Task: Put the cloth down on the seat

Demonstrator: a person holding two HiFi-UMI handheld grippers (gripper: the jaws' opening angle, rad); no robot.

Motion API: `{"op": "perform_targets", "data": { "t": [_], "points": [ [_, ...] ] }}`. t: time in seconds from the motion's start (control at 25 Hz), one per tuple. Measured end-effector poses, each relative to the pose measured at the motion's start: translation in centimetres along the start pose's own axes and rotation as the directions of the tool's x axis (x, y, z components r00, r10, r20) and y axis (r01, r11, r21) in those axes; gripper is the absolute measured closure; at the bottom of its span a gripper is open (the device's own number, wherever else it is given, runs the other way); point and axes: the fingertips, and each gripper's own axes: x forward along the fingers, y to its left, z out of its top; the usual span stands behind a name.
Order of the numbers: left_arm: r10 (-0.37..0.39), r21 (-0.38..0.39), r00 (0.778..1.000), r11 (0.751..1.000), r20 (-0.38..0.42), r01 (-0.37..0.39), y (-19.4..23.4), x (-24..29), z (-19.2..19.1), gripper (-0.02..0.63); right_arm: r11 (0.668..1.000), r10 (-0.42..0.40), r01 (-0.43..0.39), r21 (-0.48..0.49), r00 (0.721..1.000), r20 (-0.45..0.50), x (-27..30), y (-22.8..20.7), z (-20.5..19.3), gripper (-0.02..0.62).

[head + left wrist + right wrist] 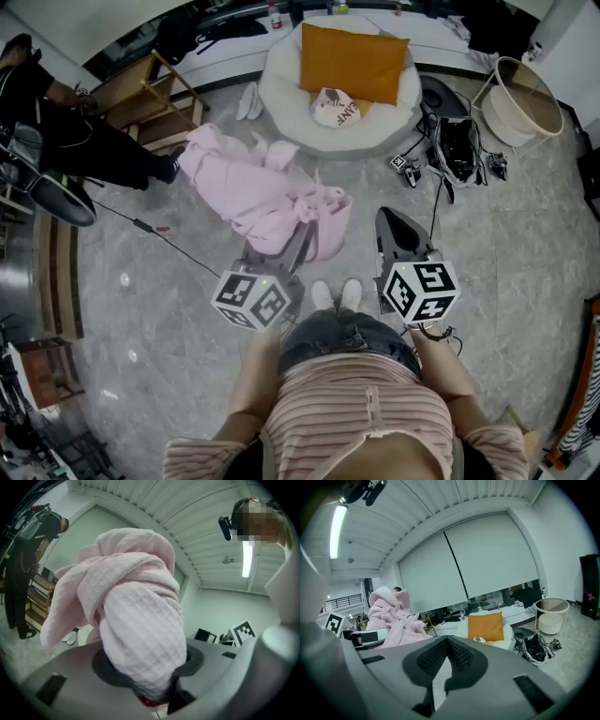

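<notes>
- Carrying step, I'd say: the left gripper (281,248) is clamped onto a thick bunch of the pink cloth (267,192). Its own view shows the fabric wadded up right between the jaws, which sit fairly wide apart because the wad is so bulky.
- The rest of the cloth spills out from the gripper towards 11 o'clock of the person's feet. It's hanging or trailing over the grey floor, I can't tell which.
- The right gripper (398,230) has nothing in it. Its pads meet at the tips, so it's closed and just parked at about 1 o'clock from the feet.
- The seat (281,89) is the round white beanbag thing at 12 o'clock, well apart from the cloth. There's an orange pillow (352,61) on it and a small printed cushion (335,108) in front of that. So the cloth isn't down yet.
- Next move, my guess: walk or reach forward to 12 o'clock and get the bundle over the bare white part of the seat. Lower it there, and only then let the jaws go. It's a floppy load, so the trailing end could drag on the floor or miss the rim.
- Writing: the small cushion has dark print, something like "ANF", but it's too small to read for sure. The gripper cubes only carry black-and-white square markers, and I can't spot any brand names.
</notes>
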Motion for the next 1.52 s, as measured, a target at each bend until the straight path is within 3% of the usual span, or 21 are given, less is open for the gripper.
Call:
{"op": "perform_targets", "data": {
  "t": [0.44,0.68,0.92,1.52],
  "points": [
    [0.002,0.028,1.0,1.0,0.022,-0.003,1.3,0.7,-1.1,0.408,0.999,0.011,-0.012,0.031,1.0,0.023,-0.2,-1.5,-2.0,0.588],
    [0.032,0.044,0.999,0.998,0.039,-0.034,-0.9,4.9,1.4,0.408,0.999,-0.017,0.016,0.043,1.0,0.022,-0.3,-7.1,1.3,0.588],
    [0.046,0.073,0.998,0.996,0.052,-0.049,-0.9,6.8,2.8,0.408,0.998,-0.042,0.04,0.043,0.998,0.04,-0.1,-9.2,2.6,0.588],
    [0.05,0.093,0.997,0.994,0.058,-0.055,3.2,14.0,6.3,0.408,0.991,-0.094,0.086,0.102,0.993,0.075,5.4,-13.2,5.8,0.588]
  ]
}}
